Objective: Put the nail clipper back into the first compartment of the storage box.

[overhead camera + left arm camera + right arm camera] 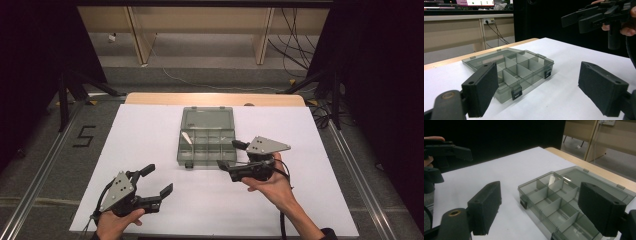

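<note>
Smoky grey translucent plastic makes up the compartment box [206, 137], which lies open in the middle of the white sheet [150, 130] that covers the counter [215, 98]. Its lid [207, 119] is folded flat back on the far side, and thin dividers split the tray into small compartments. Two dark latches [516, 93] hang on its near wall.

At the near left of the sheet, the left tongs [159, 179] hover with their jaws spread wide and nothing between them; in the left gripper view [537, 92] the box sits ahead between the two black pads, well apart from both. The right tongs [231, 154] are held in a hand [270, 186] just beside the box's near right corner, jaws also parted and gripping nothing. In the right gripper view [539, 212] the tray lies below and between the pads, not touched by either.
</note>
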`<move>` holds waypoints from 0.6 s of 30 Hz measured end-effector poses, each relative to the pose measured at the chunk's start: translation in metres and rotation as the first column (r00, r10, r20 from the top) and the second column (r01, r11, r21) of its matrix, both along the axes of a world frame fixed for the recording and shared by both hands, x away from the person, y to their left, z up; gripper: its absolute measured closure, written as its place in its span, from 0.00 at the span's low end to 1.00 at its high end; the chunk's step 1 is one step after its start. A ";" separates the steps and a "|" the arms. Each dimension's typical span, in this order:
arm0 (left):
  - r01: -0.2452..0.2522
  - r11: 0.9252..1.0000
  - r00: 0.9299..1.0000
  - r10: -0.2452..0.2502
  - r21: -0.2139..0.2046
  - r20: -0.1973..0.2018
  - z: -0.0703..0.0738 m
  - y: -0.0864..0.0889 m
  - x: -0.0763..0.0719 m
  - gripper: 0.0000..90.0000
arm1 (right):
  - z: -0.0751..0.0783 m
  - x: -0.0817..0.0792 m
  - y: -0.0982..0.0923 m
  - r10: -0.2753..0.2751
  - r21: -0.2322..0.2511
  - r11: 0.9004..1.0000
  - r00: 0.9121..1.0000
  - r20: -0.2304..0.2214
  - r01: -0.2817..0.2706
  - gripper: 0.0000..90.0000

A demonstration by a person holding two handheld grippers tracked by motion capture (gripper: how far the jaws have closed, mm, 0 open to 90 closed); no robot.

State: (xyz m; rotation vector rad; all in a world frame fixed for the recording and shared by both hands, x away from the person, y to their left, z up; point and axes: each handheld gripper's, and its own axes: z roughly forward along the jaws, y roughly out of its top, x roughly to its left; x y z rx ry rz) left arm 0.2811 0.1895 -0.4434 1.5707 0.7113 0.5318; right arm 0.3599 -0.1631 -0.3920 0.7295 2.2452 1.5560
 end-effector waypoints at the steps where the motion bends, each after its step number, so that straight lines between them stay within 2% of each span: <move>1: 0.000 1.000 1.000 0.000 0.000 0.000 0.000 0.000 0.000 0.18 | 0.000 -0.002 -0.002 -0.009 0.002 1.000 1.000 -0.001 0.009 0.22; 3: 0.001 1.000 1.000 -0.001 0.002 0.001 0.000 0.000 0.000 0.18 | -0.002 -0.004 -0.006 -0.020 0.015 1.000 1.000 0.016 0.020 0.22; 5: 0.001 1.000 1.000 -0.001 0.002 0.001 0.000 0.000 0.000 0.18 | -0.004 -0.007 -0.010 -0.023 0.031 0.999 1.000 0.006 0.023 0.22; 7: 0.001 1.000 1.000 -0.001 0.003 0.002 0.000 0.000 0.000 0.18 | -0.005 -0.009 -0.014 -0.031 0.034 0.999 0.999 0.020 0.031 0.22; 9: 0.001 1.000 1.000 -0.001 0.002 0.002 0.000 0.000 0.000 0.18 | -0.006 -0.013 -0.018 -0.051 0.036 0.998 0.999 0.013 0.051 0.22; 12: 0.002 1.000 1.000 -0.002 0.003 0.002 0.000 0.000 0.000 0.18 | -0.009 -0.017 -0.022 -0.053 0.038 0.998 0.999 0.003 0.053 0.22; 17: 0.002 1.000 1.000 -0.002 0.002 0.000 0.000 -0.001 0.000 0.18 | -0.014 -0.023 -0.027 -0.062 0.066 0.996 0.998 0.009 0.061 0.22; 18: 0.002 1.000 1.000 -0.002 0.002 0.001 0.000 -0.001 0.000 0.18 | -0.014 -0.025 -0.028 -0.063 0.054 0.997 0.998 -0.006 0.063 0.21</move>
